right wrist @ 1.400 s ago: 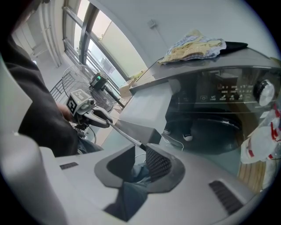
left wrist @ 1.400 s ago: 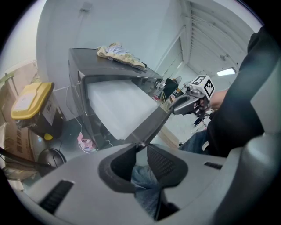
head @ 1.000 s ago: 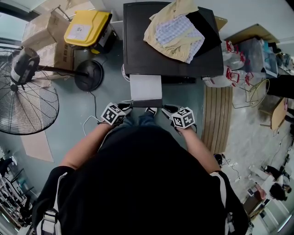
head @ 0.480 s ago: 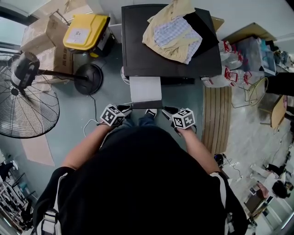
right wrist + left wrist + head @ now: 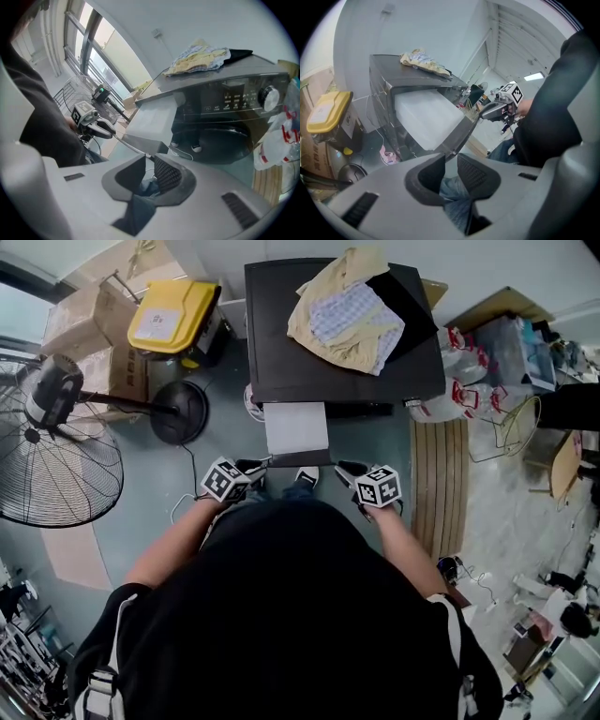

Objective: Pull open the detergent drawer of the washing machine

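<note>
White-lined detergent drawer (image 5: 296, 427) stands well out; left tool (image 5: 451, 161) clamps its front, right tool (image 5: 150, 161) has just been closing on it; over-pulling could unseat it.

The right gripper (image 5: 149, 161) has just been closing its fingers (image 5: 166, 174). The gap between them is narrower than half a second ago, and the right corner of the detergent drawer (image 5: 150, 119) front stands at their tips. In the head view the washing machine (image 5: 309, 371) sits slightly lower in frame than before.
</note>
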`<state>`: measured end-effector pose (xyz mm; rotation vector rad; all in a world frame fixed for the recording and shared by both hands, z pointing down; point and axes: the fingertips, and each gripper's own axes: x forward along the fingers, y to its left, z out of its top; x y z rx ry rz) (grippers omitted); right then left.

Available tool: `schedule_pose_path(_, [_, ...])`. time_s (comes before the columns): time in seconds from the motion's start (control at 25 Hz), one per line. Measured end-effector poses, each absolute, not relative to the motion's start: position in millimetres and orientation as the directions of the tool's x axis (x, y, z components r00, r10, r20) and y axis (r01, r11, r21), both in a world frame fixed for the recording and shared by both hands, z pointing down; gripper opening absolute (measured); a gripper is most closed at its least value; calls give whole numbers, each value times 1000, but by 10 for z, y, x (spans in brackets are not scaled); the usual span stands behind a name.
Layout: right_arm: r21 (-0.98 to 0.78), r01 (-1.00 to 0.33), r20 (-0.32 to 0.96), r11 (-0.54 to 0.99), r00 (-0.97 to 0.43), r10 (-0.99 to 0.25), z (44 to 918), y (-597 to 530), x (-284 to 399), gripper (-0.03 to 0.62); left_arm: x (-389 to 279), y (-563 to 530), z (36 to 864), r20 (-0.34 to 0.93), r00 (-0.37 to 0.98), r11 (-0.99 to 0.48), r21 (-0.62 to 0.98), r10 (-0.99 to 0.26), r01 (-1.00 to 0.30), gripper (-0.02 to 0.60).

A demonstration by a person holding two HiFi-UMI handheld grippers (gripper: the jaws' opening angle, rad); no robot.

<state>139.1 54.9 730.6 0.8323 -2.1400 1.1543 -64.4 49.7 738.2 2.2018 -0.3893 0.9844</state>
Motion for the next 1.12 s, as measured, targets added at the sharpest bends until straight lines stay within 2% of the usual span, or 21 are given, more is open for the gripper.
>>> schedule_pose_path(1.12, [-370, -814, 632, 448, -574, -521, 6345, 190, 1045, 29, -1080, -21, 6701, 653, 746, -768, 408, -133, -494, 43])
